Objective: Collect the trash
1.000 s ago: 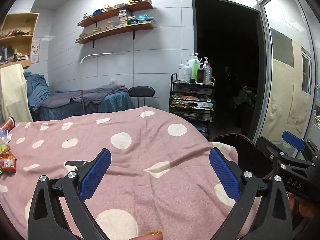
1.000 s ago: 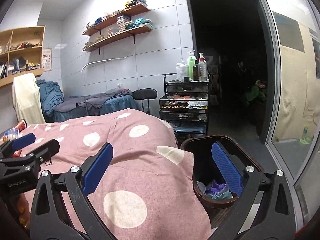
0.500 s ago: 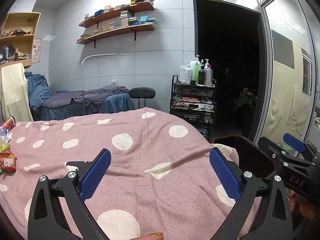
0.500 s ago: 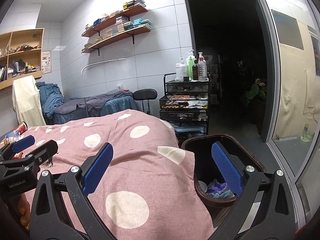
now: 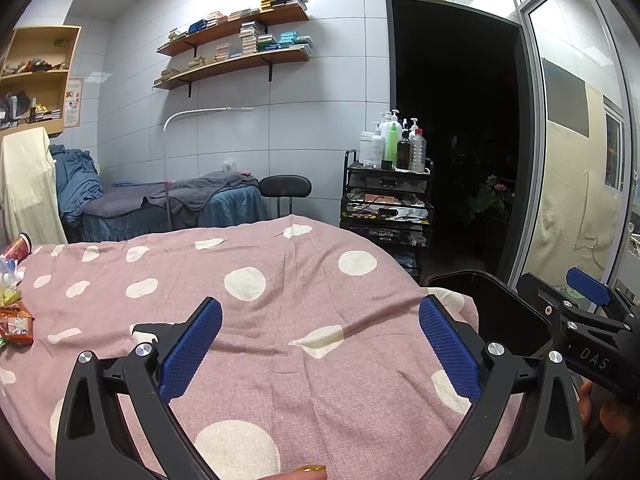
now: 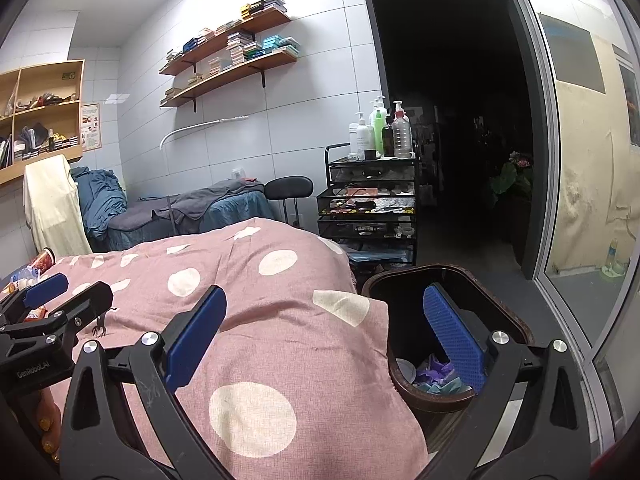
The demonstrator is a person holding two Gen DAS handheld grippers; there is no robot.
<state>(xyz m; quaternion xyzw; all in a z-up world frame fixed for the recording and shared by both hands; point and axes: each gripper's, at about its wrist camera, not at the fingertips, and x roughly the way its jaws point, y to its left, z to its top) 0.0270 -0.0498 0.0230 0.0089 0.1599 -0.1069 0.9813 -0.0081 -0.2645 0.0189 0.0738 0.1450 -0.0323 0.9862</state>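
Snack wrappers (image 5: 14,322) and a red cup (image 5: 18,245) lie at the far left of the pink polka-dot cover (image 5: 280,300). A dark brown trash bin (image 6: 452,296) stands at the cover's right end, with purple and blue scraps (image 6: 434,370) at its bottom. My left gripper (image 5: 320,334) hovers open over the middle of the cover, holding nothing. My right gripper (image 6: 326,326) is open and empty too, its right finger over the bin and its left finger over the cover. Each gripper shows at the edge of the other's view.
A black wire trolley (image 5: 386,208) with bottles on top stands behind the cover, beside a dark doorway (image 5: 452,140). A black stool (image 5: 285,188) and a grey-draped bed (image 5: 168,208) sit further back. A glass partition (image 6: 588,160) runs along the right.
Both views have drifted slightly, with the scene sliding a little; both grippers stay open and empty over the same spots.
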